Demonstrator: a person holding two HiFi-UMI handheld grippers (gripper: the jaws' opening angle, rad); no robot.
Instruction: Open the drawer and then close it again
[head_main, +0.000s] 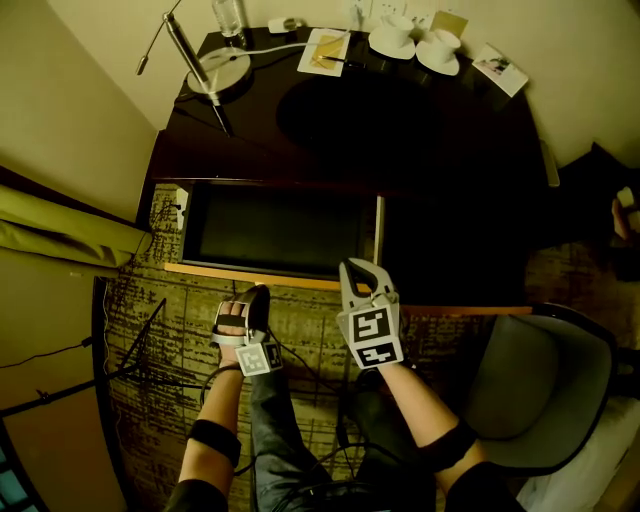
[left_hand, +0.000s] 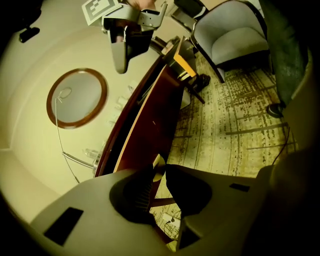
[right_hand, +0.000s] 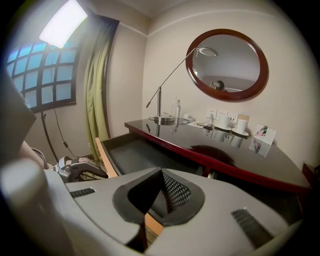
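The shallow dark-lined drawer with a pale wooden front (head_main: 250, 272) stands pulled well out from under the front edge of the dark glossy table (head_main: 440, 160), over the patterned carpet (head_main: 310, 320). The right hand-held gripper (head_main: 360, 275) has its jaws closed together with nothing between them. Its tips are at the drawer's wooden front, near that front's right end; contact cannot be confirmed. In the right gripper view, the drawer (right_hand: 135, 155) lies just beyond those closed tips (right_hand: 161, 175). The left hand-held gripper (head_main: 248, 298) sits just short of the drawer front, apart from it, towards its middle. Its jaws (left_hand: 160, 167) are parted by a narrow gap and grip nothing. Each hand-held gripper carries a cube with black-and-white square markers. Beyond the drawer, a small printed card (head_main: 498, 68) lies on the table, its print too small to read.
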